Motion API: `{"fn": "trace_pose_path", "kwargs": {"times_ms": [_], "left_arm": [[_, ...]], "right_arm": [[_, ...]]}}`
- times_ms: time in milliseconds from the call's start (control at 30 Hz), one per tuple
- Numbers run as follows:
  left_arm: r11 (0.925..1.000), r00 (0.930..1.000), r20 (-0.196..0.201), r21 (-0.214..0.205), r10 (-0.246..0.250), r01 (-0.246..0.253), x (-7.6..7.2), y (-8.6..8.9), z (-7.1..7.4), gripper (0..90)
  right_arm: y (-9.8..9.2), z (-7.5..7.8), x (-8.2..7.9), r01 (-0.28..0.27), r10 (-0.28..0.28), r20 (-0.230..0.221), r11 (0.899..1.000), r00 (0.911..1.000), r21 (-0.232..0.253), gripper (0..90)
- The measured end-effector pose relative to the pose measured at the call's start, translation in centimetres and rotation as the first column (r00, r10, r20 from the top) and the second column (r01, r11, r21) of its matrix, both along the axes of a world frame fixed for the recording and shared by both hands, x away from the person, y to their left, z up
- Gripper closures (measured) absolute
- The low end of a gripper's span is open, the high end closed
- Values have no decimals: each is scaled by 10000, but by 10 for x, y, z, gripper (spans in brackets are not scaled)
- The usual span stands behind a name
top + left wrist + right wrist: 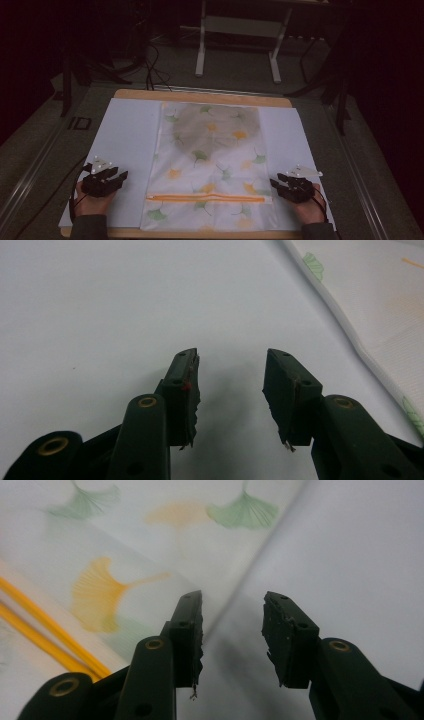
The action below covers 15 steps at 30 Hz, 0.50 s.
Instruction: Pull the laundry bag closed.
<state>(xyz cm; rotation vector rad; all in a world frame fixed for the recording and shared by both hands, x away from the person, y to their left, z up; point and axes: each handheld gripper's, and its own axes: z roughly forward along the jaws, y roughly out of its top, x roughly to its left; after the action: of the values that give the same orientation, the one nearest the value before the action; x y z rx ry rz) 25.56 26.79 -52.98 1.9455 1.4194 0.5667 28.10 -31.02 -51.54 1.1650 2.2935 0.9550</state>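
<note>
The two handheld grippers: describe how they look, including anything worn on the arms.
Both the left gripper and the right gripper are black with two chunky jaws, brass-coloured rivets and frayed pads. Each carries a grey three-cornered plate with white dots and trails a dark cable. The person wears dark sleeves.

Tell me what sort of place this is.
Probably a dim lab or data-recording workspace: a wooden table under a white sheet, a metal stand behind it, and floor cables.

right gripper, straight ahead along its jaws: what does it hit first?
Likely the bag's near edge. The right gripper is open and empty, pointing along the line where the bag meets the white sheet. Depth is unclear.
</note>
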Motion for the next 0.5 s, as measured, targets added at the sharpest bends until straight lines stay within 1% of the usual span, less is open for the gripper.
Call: {"fn": "trace_pose_path", "kwargs": {"times_ms": [67, 100, 133, 233, 267, 300, 367, 400, 433, 500], "left_arm": [[10000, 10000, -92, -22, -19, 19, 2, 0, -1, 578], [10000, 9999, -134, -39, -23, 22, 2, 1, -1, 578], [10000, 9999, -130, -43, -27, 26, 1, 1, -1, 578], [9999, 9999, -109, -96, -80, 78, 0, 2, 0, 591], [9999, 9999, -106, -149, -73, 72, 0, 2, 1, 591], [9998, 9999, -123, -176, -59, 57, 0, 2, 1, 591], [9997, 9999, -122, -220, -44, 42, -1, 2, 1, 591], [9997, 9999, -116, -234, -58, 55, -1, 2, 1, 590], [9996, 9999, -114, -259, -88, 85, -2, 2, 2, 589], [9995, 10000, -75, -301, -57, 55, -3, 1, 2, 586]], "right_arm": [[4, 4, 0, -67, 67, -30, 10000, 10000, 59, 586], [6, 5, 0, -73, 73, 11, 10000, 10000, -44, 585], [8, 6, 0, -164, 164, -17, 9998, 9999, -116, 584], [17, 8, 1, -538, 537, -94, 9985, 9985, -92, 571], [17, 8, 1, -538, 537, -94, 9985, 9985, -92, 571], [21, 9, 1, -735, 735, -164, 9973, 9972, 26, 583], [23, 10, 2, -810, 812, -198, 9967, 9965, 94, 590], [26, 12, 2, -888, 888, -131, 9960, 9960, 71, 597], [32, 14, 2, -1040, 1041, -39, 9944, 9946, 174, 606], [34, 15, 3, -1111, 1112, -39, 9936, 9938, 208, 606]]}}
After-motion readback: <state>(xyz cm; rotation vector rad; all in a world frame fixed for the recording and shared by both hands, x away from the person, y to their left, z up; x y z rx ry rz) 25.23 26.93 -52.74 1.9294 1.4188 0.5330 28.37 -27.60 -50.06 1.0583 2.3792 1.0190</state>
